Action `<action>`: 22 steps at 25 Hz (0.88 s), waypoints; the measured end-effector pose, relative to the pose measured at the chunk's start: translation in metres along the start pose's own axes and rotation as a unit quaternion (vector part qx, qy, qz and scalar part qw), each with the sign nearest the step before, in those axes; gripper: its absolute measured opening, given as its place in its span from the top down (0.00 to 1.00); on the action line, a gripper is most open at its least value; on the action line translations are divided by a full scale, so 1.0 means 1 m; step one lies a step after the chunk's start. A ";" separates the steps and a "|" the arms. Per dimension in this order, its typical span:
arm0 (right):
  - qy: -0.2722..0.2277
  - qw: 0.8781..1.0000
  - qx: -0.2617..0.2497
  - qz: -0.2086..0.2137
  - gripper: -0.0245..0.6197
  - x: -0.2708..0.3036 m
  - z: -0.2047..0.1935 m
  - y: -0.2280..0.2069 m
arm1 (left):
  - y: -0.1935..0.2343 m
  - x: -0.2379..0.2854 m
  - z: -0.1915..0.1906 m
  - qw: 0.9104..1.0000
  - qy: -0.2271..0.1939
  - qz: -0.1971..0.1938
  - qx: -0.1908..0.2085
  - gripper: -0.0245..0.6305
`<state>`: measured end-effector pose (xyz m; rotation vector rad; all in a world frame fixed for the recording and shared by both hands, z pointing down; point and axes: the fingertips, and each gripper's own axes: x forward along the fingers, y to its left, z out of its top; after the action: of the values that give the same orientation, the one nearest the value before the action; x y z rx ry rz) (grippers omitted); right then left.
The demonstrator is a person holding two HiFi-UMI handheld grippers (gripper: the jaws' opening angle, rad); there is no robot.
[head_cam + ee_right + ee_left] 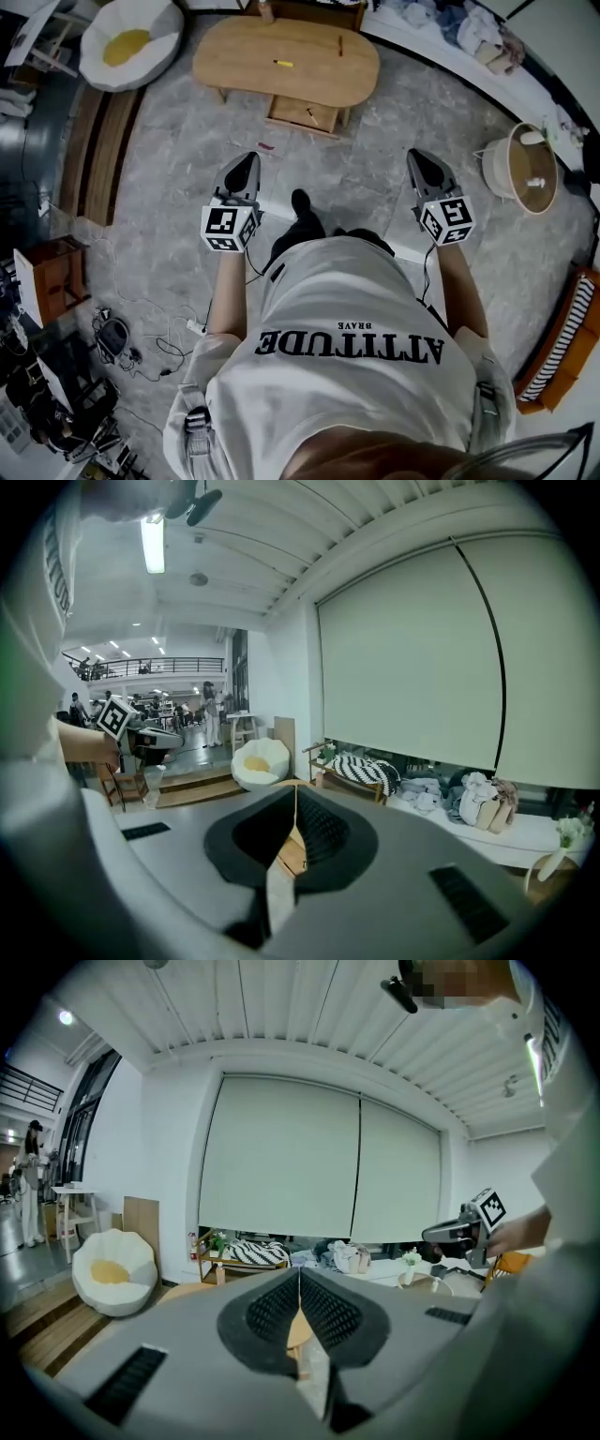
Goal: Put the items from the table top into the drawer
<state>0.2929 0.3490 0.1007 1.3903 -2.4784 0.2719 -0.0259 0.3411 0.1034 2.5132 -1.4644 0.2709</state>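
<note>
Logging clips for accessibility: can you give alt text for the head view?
A person seen from above holds the left gripper and right gripper, both shut and empty, facing a low oval wooden table with its drawer open and a small yellow item on top.

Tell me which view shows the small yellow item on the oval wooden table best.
The head view: it looks down on the small yellow item near the middle of the oval wooden table. Both gripper views catch only slivers of tabletop around their closed jaws; the item does not show.
</note>
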 end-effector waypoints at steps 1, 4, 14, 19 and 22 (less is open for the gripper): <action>0.002 1.000 0.000 -0.004 0.93 0.007 0.002 0.001 | 0.008 0.005 0.001 1.000 0.002 -0.005 0.001 0.93; 0.006 1.000 0.001 -0.015 0.93 0.029 0.009 0.004 | 0.034 0.021 0.005 1.000 0.006 -0.018 0.002 0.93; 0.018 0.999 -0.003 -0.045 0.93 0.098 0.030 0.031 | 0.112 0.059 0.004 0.998 0.024 -0.064 0.012 0.93; 0.029 0.999 -0.016 -0.042 0.93 0.118 0.029 0.053 | 0.147 0.059 0.000 0.998 0.018 -0.065 0.010 0.93; 0.036 0.998 -0.025 -0.043 0.93 0.121 0.030 0.055 | 0.152 0.058 -0.002 0.998 0.009 -0.062 0.001 0.93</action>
<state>0.1814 0.2715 0.1113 1.4370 -2.3441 0.2352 -0.1307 0.2202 0.1354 2.5831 -1.2950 0.2727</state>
